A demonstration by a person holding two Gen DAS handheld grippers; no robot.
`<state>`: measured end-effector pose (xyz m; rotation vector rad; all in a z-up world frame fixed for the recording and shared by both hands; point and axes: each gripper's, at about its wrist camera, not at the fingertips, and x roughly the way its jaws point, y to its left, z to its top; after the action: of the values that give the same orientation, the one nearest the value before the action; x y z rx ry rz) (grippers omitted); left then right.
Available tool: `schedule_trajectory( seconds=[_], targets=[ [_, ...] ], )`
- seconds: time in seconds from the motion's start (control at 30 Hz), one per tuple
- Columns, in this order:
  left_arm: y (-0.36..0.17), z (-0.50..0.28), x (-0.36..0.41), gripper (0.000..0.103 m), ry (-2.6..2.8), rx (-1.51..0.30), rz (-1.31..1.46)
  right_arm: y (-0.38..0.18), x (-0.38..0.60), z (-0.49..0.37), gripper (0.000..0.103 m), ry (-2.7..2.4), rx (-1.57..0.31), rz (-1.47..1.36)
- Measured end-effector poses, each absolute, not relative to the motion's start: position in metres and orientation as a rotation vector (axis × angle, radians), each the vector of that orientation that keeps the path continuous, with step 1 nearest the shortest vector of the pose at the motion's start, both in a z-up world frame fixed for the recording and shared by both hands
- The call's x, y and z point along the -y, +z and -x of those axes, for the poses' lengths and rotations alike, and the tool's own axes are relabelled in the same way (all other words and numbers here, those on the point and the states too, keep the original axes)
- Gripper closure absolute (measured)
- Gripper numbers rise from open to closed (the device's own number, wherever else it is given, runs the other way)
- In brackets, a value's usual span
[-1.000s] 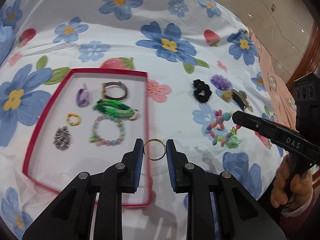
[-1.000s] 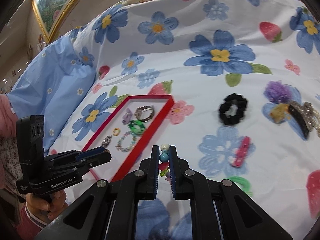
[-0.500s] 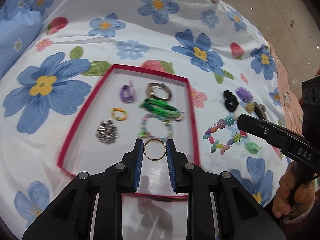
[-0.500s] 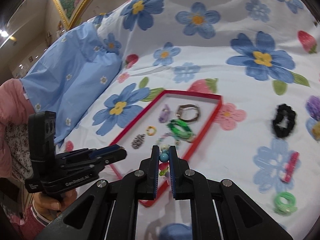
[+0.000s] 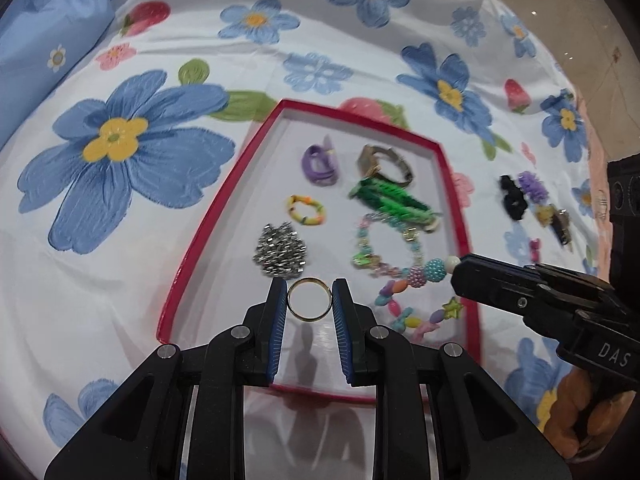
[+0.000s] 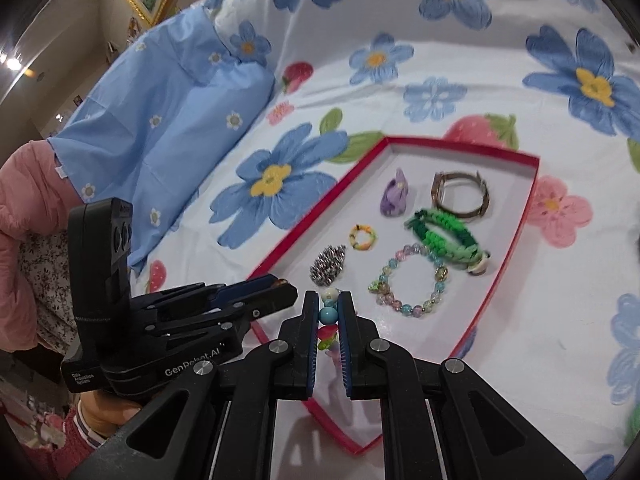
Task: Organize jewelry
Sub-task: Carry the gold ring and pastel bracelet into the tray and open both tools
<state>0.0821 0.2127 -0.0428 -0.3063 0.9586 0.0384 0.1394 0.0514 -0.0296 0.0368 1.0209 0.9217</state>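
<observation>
A red-rimmed white tray [image 5: 224, 204] [image 6: 524, 216] lies on the flowered bedspread. It holds a purple ring [image 5: 320, 164], a watch [image 5: 384, 164], a green braided bracelet [image 5: 392, 200], a small yellow ring [image 5: 306, 210], a silver piece [image 5: 280, 254] and a pastel bead bracelet [image 6: 412, 284]. My left gripper [image 5: 310, 300] is shut on a thin gold ring [image 5: 310, 300] above the tray's near part. My right gripper [image 6: 330, 312] is shut on a colourful beaded bracelet [image 5: 420, 300] [image 6: 328, 314], held over the tray's near right side.
To the right of the tray lie a black scrunchie [image 5: 512, 198], a purple hair tie [image 5: 532, 186] and hair clips [image 5: 558, 222]. A blue pillow [image 6: 168, 120] lies to the left. A person's pink sleeve [image 6: 24, 192] is at the left edge.
Both grippers have moved left from the loose items to over the tray, carrying the gold ring and the beaded bracelet. Both stay shut.
</observation>
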Motion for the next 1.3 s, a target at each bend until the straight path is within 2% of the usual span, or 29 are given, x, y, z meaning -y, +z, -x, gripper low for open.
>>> schedule_trajectory(
  seconds=[0.43, 0.93, 1.03, 1.13, 1.3],
  targets=[
    [-0.071, -0.103, -0.207, 0.082, 0.049, -1.043, 0.239, -0.069, -0.047, -0.167, 0.094, 0.816, -1.132, 0.076],
    [-0.075, -0.107, -0.202, 0.082, 0.065, -1.063, 0.214, -0.071, -0.053, -0.168, 0.092, 0.804, -1.123, 0.141],
    [-0.075, -0.107, -0.202, 0.081, 0.074, -1.063, 0.206, -0.072, -0.051, -0.169, 0.089, 0.803, -1.127, 0.125],
    [-0.075, -0.107, -0.203, 0.076, 0.080, -1.065, 0.206, -0.071, -0.047, -0.170, 0.086, 0.813, -1.131, 0.092],
    [-0.074, -0.105, -0.202, 0.070, 0.084, -1.062, 0.211, -0.066, -0.044, -0.167, 0.075, 0.822, -1.113, 0.066]
  ],
)
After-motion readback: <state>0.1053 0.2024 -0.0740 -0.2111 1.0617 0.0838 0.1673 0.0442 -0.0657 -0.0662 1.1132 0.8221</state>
